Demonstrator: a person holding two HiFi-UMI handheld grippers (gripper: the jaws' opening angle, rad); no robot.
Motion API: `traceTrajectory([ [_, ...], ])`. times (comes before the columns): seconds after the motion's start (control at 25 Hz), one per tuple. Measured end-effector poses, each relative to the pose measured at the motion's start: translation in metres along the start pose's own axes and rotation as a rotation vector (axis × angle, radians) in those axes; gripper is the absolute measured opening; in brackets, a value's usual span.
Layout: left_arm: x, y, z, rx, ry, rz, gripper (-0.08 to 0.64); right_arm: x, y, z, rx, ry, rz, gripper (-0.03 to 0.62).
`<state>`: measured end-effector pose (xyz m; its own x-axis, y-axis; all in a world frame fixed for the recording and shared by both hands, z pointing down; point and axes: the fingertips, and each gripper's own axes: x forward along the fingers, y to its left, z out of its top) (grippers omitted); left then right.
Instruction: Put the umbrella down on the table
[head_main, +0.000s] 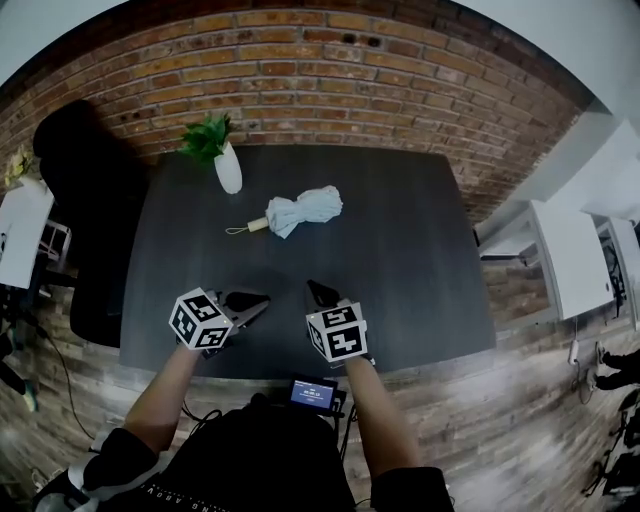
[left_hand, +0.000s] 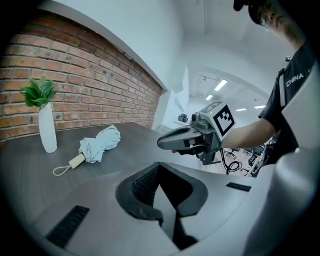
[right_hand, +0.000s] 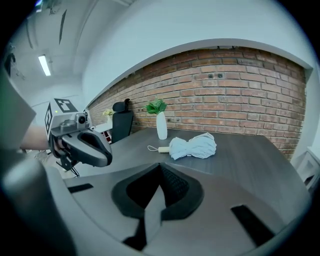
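Where the desk (head_main: 420, 260) comes closest to the person, a small lit screen (head_main: 313, 393) sits just past its near edge, between the person's two arms. A little farther in, both grippers hang over the near part of the dark desk top. The left gripper (head_main: 252, 302) is closer to the near left corner, and it has a black and white marker cube (head_main: 200, 320) on its back. Its two jaws are pressed together, with nothing between them. The right gripper (head_main: 318, 292) is beside it, about halfway along the near edge, and it has a cube (head_main: 337, 333) too. Its jaws are also pressed together and hold nothing. The two grippers are close but do not touch. Farther on, well away from both grippers, the umbrella (head_main: 305, 210) lies flat on the desk. It is folded up, light blue and puffy. It rests about halfway between the left and right edges, closer to the far edge than the near one. Its pale handle (head_main: 258, 225) points toward the left edge, and a thin loop (head_main: 236, 231) hangs off the end. Behind it, near the far left corner, a white vase (head_main: 228, 170) stands up straight with a green plant (head_main: 206, 136) in it. It is close to the umbrella but not touching. A black chair (head_main: 85, 200) stands past the left edge. A brick wall (head_main: 300, 70) runs along behind the far edge.
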<state>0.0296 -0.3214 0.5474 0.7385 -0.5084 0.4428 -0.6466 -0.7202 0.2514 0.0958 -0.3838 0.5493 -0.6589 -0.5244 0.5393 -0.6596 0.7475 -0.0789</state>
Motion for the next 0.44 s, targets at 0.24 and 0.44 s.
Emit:
traceTrajectory([
  [0.24,-0.024,-0.017,-0.027,-0.013,-0.013,-0.016,0.003,-0.012,0.034,-0.018,0.000,0.013,-0.023,0.008],
  [0.44,-0.042,-0.027,-0.043,-0.033,-0.030,-0.025,0.003,-0.019,0.060,-0.027,-0.001,0.011,-0.033,0.008],
])
